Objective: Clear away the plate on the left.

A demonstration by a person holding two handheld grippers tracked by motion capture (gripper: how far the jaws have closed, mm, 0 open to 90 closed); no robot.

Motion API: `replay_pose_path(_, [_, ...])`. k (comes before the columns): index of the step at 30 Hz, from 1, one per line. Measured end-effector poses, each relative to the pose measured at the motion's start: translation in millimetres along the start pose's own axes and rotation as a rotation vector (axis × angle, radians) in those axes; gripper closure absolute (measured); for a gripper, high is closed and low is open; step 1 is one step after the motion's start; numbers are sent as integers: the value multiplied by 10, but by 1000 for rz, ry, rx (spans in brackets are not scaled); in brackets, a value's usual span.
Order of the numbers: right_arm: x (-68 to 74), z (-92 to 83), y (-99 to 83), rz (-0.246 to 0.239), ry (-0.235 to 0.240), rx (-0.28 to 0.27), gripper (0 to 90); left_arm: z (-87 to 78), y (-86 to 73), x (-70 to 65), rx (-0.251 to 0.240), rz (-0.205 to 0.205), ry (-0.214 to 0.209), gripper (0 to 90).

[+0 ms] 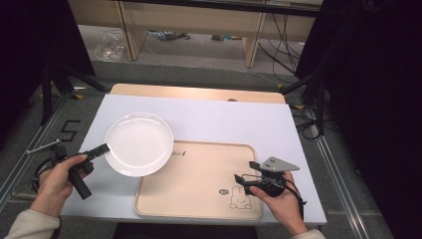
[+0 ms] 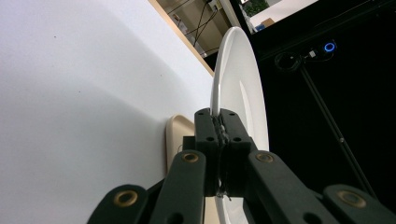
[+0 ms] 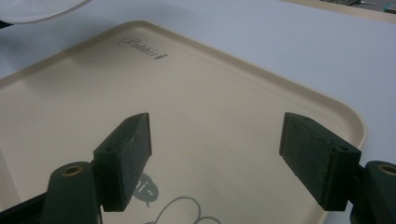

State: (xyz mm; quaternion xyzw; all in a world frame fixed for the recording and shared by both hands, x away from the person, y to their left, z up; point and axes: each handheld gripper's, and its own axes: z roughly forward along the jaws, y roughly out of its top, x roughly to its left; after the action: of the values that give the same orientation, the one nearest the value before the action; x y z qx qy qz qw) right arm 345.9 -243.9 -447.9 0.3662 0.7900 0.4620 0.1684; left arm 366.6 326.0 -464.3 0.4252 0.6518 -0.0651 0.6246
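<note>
A round white plate (image 1: 139,144) hangs just above the table, overlapping the left corner of a beige tray (image 1: 199,199). My left gripper (image 1: 104,148) is shut on the plate's left rim; in the left gripper view its pads (image 2: 219,135) pinch the plate (image 2: 238,84) edge-on. My right gripper (image 1: 245,178) hovers over the tray's right side near a printed rabbit (image 1: 240,196). Its jaws stand wide open in the right gripper view, the fingertips (image 3: 128,154) spread apart with nothing between them over the tray (image 3: 196,107).
A white sheet (image 1: 224,122) covers the wooden table. The table's front edge runs just below the tray. Black stands and cables lie on the floor at both sides, and wooden furniture legs (image 1: 251,47) stand beyond the table.
</note>
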Motion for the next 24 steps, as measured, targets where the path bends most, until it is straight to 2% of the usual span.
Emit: replay_pose_path(24, [-7,2,-1,-8,-1,-2,259,137,-104,-82,41,10,-16,872])
